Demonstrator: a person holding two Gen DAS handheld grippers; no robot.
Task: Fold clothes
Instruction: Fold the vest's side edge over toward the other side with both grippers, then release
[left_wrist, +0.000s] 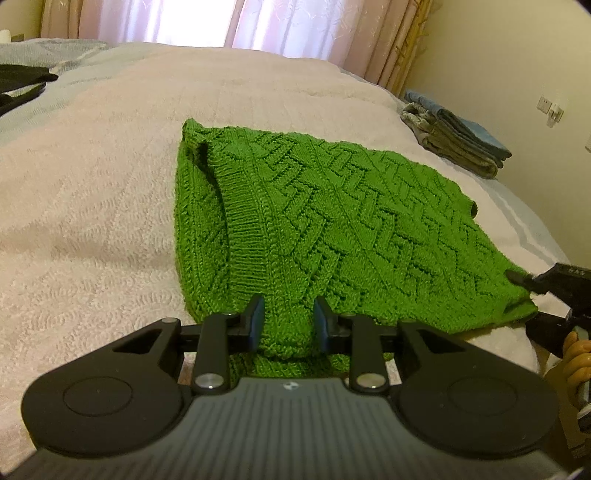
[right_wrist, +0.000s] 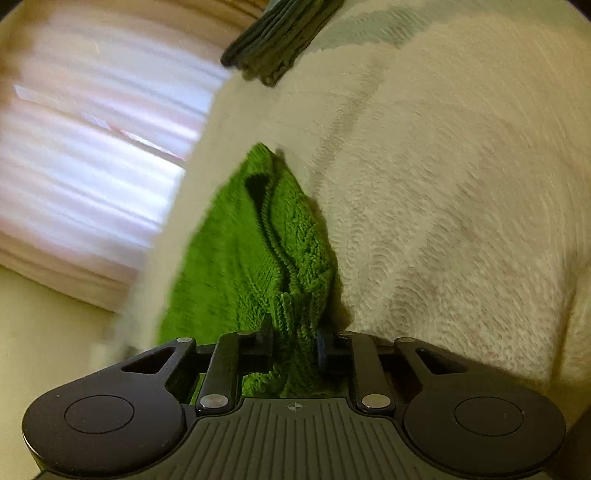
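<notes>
Lying in the middle of the frame on the white blanket (left_wrist: 110, 221), the green sweater (left_wrist: 314, 206) is looking soft and floppy. The left gripper (left_wrist: 289, 325) and right gripper (right_wrist: 293, 343) are both pinching its near edge, the best place for holding it.

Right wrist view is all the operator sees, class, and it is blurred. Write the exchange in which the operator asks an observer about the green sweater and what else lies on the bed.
Operator: Is the other claw on the sweater too?
Observer: Yes. The left claw has a bunch of the green sweater between its fingers at the near edge.
Operator: How does the rest of the sweater lie?
Observer: Mostly flat on the white blanket, patterned side up.
Operator: What is that dark pile at the top of my picture?
Observer: A stack of folded clothes in blue and grey, near the bed's right edge.
Operator: Anything else?
Observer: A black garment at the far left.
</notes>
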